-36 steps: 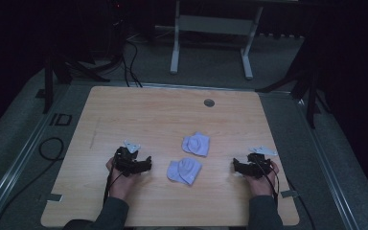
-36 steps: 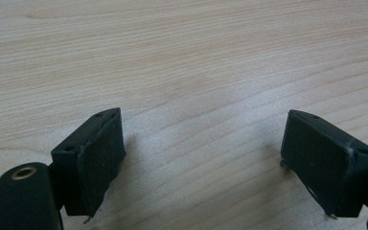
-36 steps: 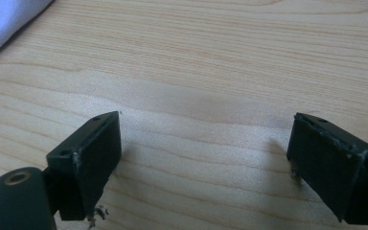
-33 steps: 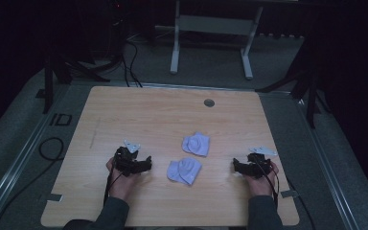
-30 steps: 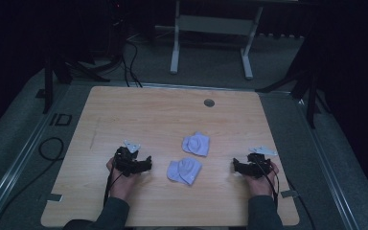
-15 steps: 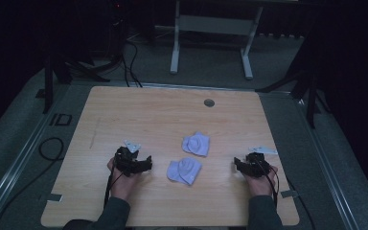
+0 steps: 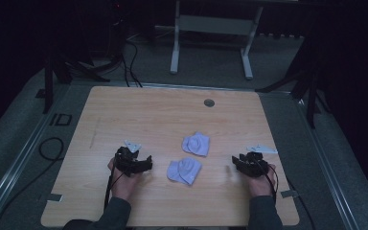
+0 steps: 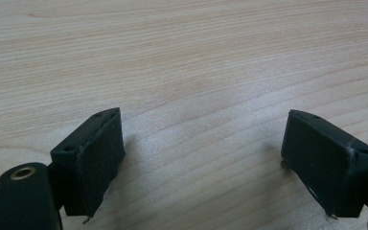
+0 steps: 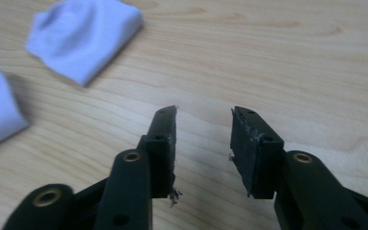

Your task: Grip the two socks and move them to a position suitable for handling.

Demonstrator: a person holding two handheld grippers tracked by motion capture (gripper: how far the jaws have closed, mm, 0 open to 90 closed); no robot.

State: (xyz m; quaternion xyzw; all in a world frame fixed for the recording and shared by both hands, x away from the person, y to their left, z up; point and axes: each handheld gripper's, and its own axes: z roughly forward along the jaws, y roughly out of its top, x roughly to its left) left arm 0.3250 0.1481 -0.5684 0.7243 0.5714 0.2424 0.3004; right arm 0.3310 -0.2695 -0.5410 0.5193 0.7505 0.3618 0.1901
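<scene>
**Two folded cloths between idle grippers on a wooden table**

The landmark here is the nearer pale lilac cloth (image 7: 184, 170), a small folded bundle lying on the wooden table (image 7: 139, 110), a little toward the person's edge from the tabletop's middle. Just beyond it and slightly to its right lies the farther pale lilac cloth (image 7: 196, 143), folded the same way; the two sit close together, and whether they touch cannot be told from the high view. Neither cloth is inside any container; both rest directly on the bare wood.

The left gripper (image 7: 141, 165) sits to the left of the nearer cloth, near it but apart, held in the person's left hand (image 7: 123, 179). In the left gripper view its jaws stand spread wide over bare wood grain, with nothing between them.

The right gripper (image 7: 239, 162) sits to the right of the nearer cloth, farther off than the left one, held in the right hand (image 7: 258, 178). Its jaws have just been closing, and in the right gripper view they stand partly drawn together with a clear gap and only bare table between the pads. In that view both cloths lie up and to the left of the jaws, untouched.

Well beyond the nearer cloth, toward the far edge, a small round grey grommet (image 7: 209, 102) is set into the tabletop.
</scene>
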